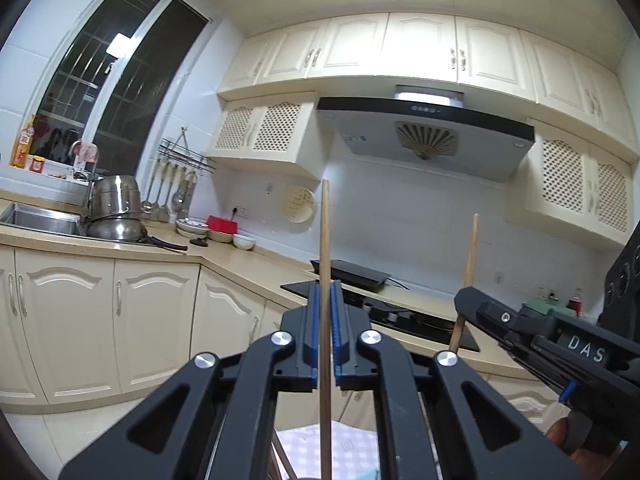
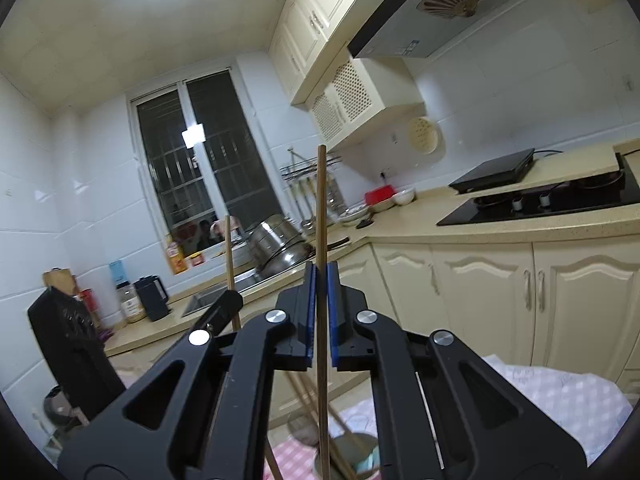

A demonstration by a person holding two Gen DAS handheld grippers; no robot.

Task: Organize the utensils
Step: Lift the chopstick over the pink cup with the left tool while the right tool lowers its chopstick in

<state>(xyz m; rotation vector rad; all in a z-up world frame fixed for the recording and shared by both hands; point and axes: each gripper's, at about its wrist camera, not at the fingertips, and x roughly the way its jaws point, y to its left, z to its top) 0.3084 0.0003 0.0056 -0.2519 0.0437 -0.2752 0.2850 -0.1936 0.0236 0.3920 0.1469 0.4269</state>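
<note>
Two grippers (image 1: 326,308) (image 1: 466,298), each clamped on one upright chopstick (image 1: 325,236) (image 1: 471,248). Below right gripper (image 2: 320,292): more chopsticks (image 2: 304,392), number unclear. Ahead of left gripper on counter (image 1: 240,260): two stacked pots (image 1: 116,212), three bowls (image 1: 244,242).

Both wrist views face the kitchen counter (image 1: 224,258), angled upward.

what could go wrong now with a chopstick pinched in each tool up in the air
1. Each tool grips only a short stretch: the left tool holds its chopstick mid-length, so it might pivot or slip out.
2. The right tool and its chopstick sit close beside the left one, so the sticks could knock together.
3. More chopsticks lean in a container below; lowering carelessly may jostle them.
</note>
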